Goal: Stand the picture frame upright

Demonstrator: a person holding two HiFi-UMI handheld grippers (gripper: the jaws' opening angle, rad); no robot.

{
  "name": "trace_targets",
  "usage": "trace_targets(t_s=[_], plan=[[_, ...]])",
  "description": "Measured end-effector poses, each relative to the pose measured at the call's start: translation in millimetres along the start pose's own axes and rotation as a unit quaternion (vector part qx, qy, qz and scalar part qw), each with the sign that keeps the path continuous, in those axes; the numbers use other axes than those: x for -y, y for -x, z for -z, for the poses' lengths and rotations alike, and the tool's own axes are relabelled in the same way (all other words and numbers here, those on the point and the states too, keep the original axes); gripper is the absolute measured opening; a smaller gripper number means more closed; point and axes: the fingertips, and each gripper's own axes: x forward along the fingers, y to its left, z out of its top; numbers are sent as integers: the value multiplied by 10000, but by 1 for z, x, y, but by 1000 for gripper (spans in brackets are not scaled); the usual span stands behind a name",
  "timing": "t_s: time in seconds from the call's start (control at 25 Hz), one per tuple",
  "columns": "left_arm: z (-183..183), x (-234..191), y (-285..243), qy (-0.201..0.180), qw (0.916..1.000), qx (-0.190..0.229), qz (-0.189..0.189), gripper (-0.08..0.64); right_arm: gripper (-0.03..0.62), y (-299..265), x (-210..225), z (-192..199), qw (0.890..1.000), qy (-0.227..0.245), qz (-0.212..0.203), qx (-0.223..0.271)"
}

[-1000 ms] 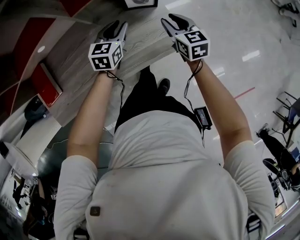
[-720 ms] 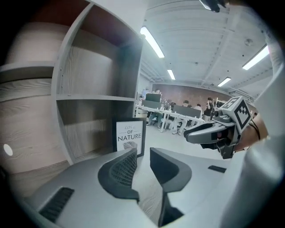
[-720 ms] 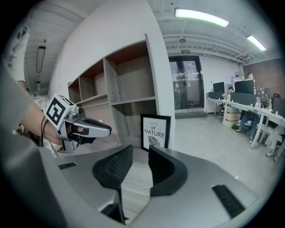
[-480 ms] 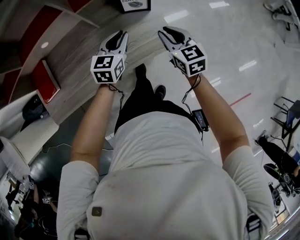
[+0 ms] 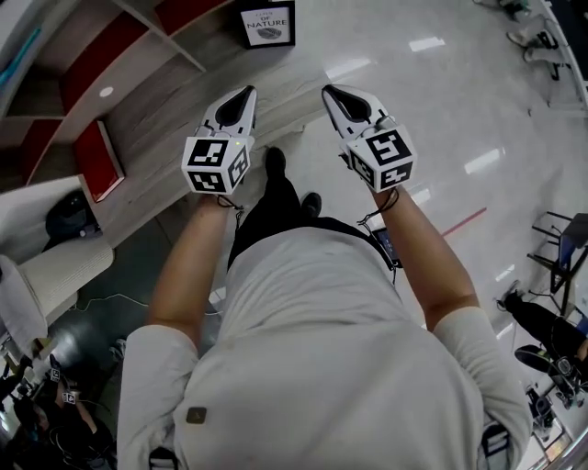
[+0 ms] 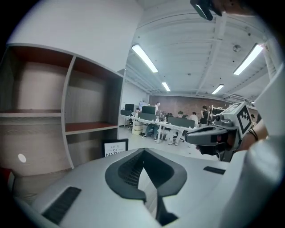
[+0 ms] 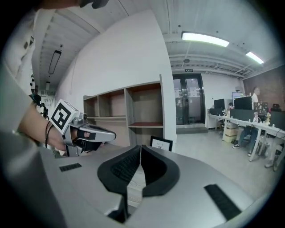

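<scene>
The black picture frame (image 5: 267, 25) with a white print stands upright on the low wooden ledge (image 5: 175, 110) of the shelf unit, far ahead of both grippers. It also shows in the left gripper view as a small frame (image 6: 115, 148) and in the right gripper view as a small frame (image 7: 161, 144). My left gripper (image 5: 246, 93) is held in the air in front of the person, jaws shut with nothing between them. My right gripper (image 5: 332, 91) is level with it to the right, also shut and empty. Neither gripper touches the frame.
A wood shelf unit with red boards (image 5: 96, 158) fills the left. Glossy white floor (image 5: 441, 101) lies ahead and right, with the person's shoes (image 5: 274, 161) below the grippers. Black chairs (image 5: 560, 220) stand at the right edge. Office desks with people (image 6: 171, 122) are far off.
Both grippers' jaws have closed from partly open to shut. The person has backed away from the ledge, so the upright frame now shows fully at the top.
</scene>
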Motion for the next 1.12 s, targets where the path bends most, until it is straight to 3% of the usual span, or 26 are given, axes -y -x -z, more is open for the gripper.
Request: trace_targets(t_s=[0.2, 0.36, 0.8, 1.12], plan=[[-35, 17, 24, -18, 9995, 319, 31, 16, 20, 23, -14, -28, 9996, 168, -84, 214], [-43, 25, 43, 73, 9983, 572, -23, 15, 20, 32, -24, -34, 9994, 166, -93, 303], [-64, 55, 76, -50, 9972, 739, -141, 15, 20, 60, -35, -58, 9981, 187, -203, 543], [-81, 36, 117, -92, 9961, 854, -188, 15, 19, 63, -58, -69, 9979, 97, -180, 622]])
